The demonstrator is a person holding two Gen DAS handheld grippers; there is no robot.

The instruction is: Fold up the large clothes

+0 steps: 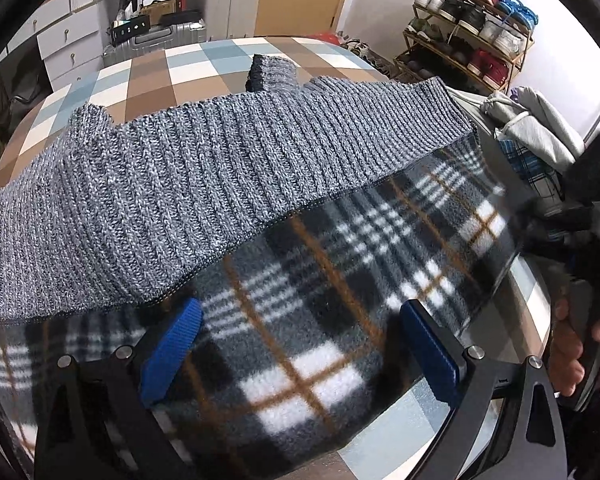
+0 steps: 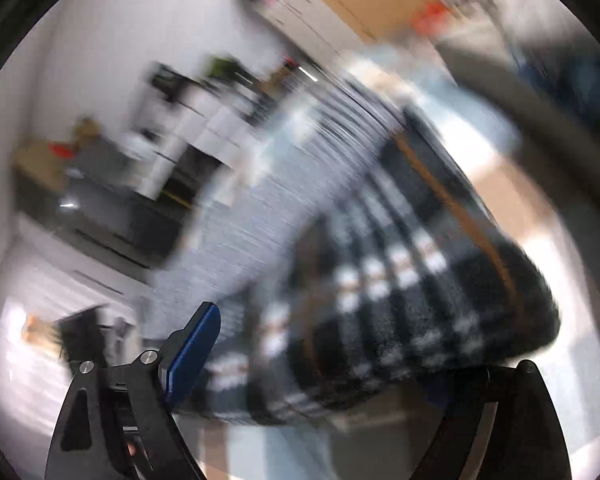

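A grey knit sweater (image 1: 204,172) with a plaid fleece lining (image 1: 324,264) lies spread on the checked bed (image 1: 160,76); its collar (image 1: 270,72) points away from me. My left gripper (image 1: 300,312) hovers low over the turned-up plaid lining, with its blue pads (image 1: 172,352) far apart and not pressing the cloth. In the blurred right wrist view, a thick fold of the plaid cloth (image 2: 400,280) fills the gap of my right gripper (image 2: 332,344). The fold hides the right finger. Whether the pads press on it is unclear. The cloth's right edge (image 1: 504,248) stands lifted off the bed.
A person's hand (image 1: 568,344) holds the right gripper's black body at the right edge. A heap of other clothes (image 1: 536,124) sits on the bed's right side. Behind it is a shoe rack (image 1: 472,28). A suitcase (image 1: 152,40) and white drawers (image 1: 68,36) stand beyond the bed.
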